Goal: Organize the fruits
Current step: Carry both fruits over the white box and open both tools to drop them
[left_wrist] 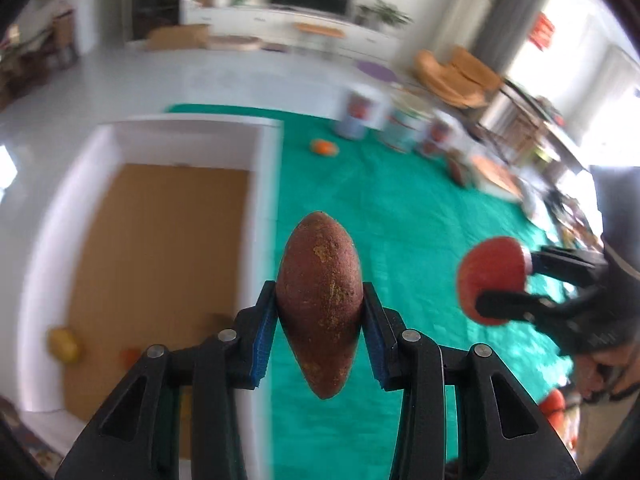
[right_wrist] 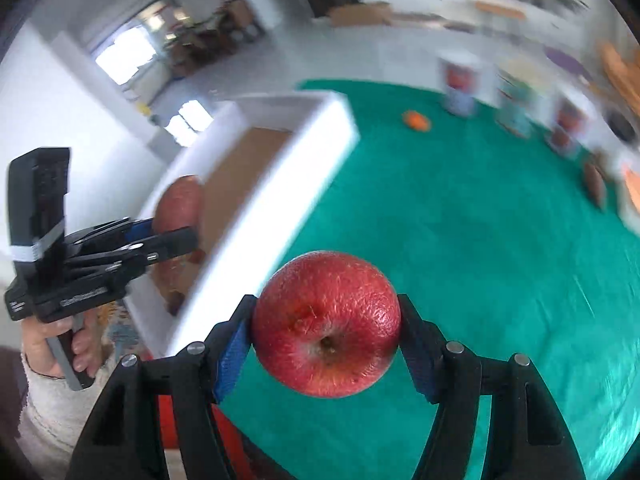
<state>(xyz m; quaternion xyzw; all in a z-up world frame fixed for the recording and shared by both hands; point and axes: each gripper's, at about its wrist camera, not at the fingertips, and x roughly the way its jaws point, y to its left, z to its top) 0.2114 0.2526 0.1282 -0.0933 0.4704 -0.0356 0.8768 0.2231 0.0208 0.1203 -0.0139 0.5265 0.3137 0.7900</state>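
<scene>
Left hand-held gripper [left_wrist: 320, 320], seen from its own wrist camera: blue pads pinching a reddish-brown sweet potato [left_wrist: 319, 304] at its middle, long axis upright, held clear above the green cloth [left_wrist: 400, 208] on the desk. Just left of it, a white-walled box [left_wrist: 264, 216] with a cardboard floor, holding a yellowish fruit [left_wrist: 63, 345] and an orange fruit [left_wrist: 130, 357] near its close end. Farther back on the cloth, a small orange fruit [left_wrist: 324, 147] lying alone, with blurred printed canisters [left_wrist: 360, 114] behind. At right, the right hand-held gripper [left_wrist: 505, 280] clamped on a red apple [left_wrist: 490, 276].

Right wrist camera: right hand-held gripper pinching the red apple on both flanks, stem hollow facing the lens, above the green cloth. At left, a hand [right_wrist: 56, 344] in a pale knitted sleeve holding the left hand-held gripper, closed on the sweet potato beside the white-walled box.
</scene>
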